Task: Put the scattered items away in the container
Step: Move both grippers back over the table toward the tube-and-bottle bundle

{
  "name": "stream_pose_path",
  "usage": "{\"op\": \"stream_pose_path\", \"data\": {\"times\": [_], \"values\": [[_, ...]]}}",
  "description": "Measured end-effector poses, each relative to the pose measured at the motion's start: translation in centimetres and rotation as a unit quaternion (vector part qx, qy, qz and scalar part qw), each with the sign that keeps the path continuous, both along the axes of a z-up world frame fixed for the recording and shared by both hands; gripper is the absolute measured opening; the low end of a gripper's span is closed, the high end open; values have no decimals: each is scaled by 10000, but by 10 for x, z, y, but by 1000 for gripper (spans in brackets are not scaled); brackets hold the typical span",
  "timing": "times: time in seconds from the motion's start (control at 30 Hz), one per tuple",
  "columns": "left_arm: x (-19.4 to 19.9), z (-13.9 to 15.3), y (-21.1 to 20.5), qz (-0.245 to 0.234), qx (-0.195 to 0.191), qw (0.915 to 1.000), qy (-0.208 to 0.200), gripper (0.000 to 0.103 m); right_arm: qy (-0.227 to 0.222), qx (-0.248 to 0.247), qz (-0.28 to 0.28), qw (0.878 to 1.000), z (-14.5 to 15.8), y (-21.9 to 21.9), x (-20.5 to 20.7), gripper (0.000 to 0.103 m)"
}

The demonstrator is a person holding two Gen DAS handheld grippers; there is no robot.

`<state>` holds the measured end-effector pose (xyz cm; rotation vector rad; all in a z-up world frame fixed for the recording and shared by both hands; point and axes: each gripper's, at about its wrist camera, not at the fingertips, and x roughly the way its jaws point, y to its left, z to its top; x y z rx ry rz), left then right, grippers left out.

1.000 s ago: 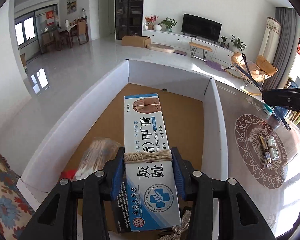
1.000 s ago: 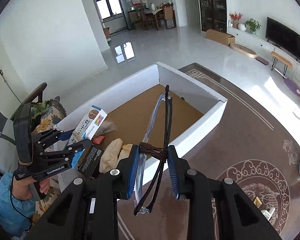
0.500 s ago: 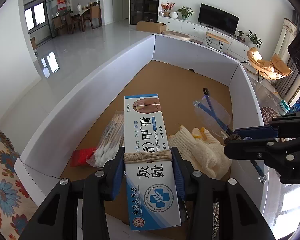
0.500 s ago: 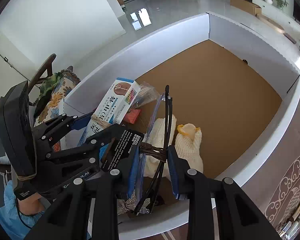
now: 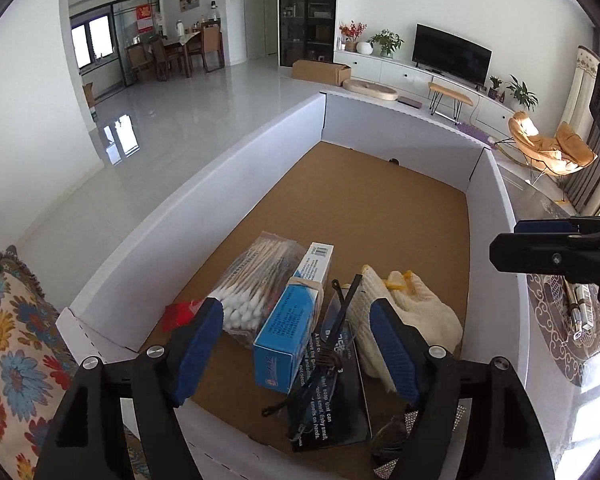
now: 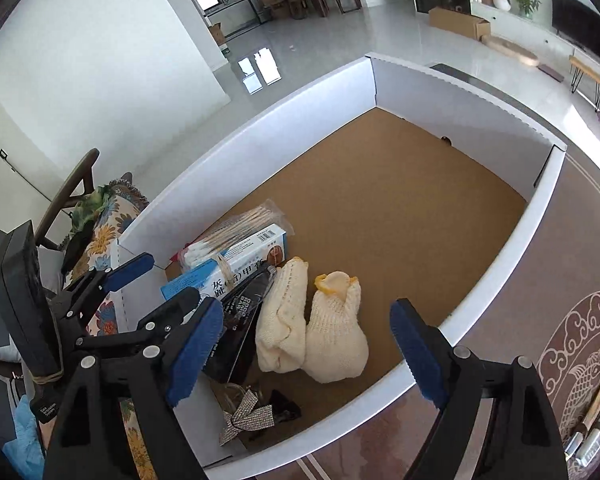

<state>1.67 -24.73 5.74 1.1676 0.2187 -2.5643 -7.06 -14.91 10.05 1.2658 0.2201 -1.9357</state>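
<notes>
Now both your grippers, left [image 5: 296, 354] and right [image 6: 306, 350], hang unclenched and empty above the box [image 6: 496, 280]; lowering carelessly could crush the glasses [image 5: 332, 344], lower centre.

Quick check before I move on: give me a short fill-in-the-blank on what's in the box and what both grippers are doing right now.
1. The left gripper has its jaws ____ with nothing between them.
2. The blue ointment box lies ____ the white cardboard box.
3. The bag of cotton swabs rests against the ____ box.
4. The knit gloves are ____ in colour.

Missing words: open; inside; ointment; cream
</notes>
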Motion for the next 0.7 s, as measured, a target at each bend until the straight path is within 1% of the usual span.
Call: {"op": "stream_pose_path", "data": {"times": [0.13, 0.23, 0.3, 0.33, 0.4, 0.47, 0.57, 0.63, 0.7], "values": [[-3, 19, 40, -395, -123, 9988, 254, 75, 298, -103, -532, 9981, 19, 34, -18, 86], [-6, 36, 79, -819, -119, 9955, 462, 75, 233, -582, -1072, 9923, 36, 64, -31, 87], [-6, 46, 106, -1154, -99, 9916, 571, 76, 160, -943, -1325, 9866, 50, 83, -39, 93], [-6, 48, 121, -1308, -94, 9895, 604, 77, 188, -1075, -1414, 9839, 58, 92, -42, 94], [-6, 50, 151, -1600, -65, 9851, 619, 88, 260, -1264, -1524, 9799, 72, 111, -49, 94], [-5, 45, 181, -1901, -5, 9800, 589, 90, 311, -1483, -1613, 9752, 84, 135, -57, 94], [-9, 28, 222, -2327, 5, 9718, 377, 90, 246, -1911, -1740, 9657, 91, 189, -66, 102], [-14, 12, 243, -2493, -57, 9682, 193, 90, 214, -2037, -2011, 9579, 83, 236, -71, 102], [-20, -5, 257, -2571, -85, 9664, 29, 90, 154, -1945, -2445, 9498, 65, 292, -75, 102]]}}
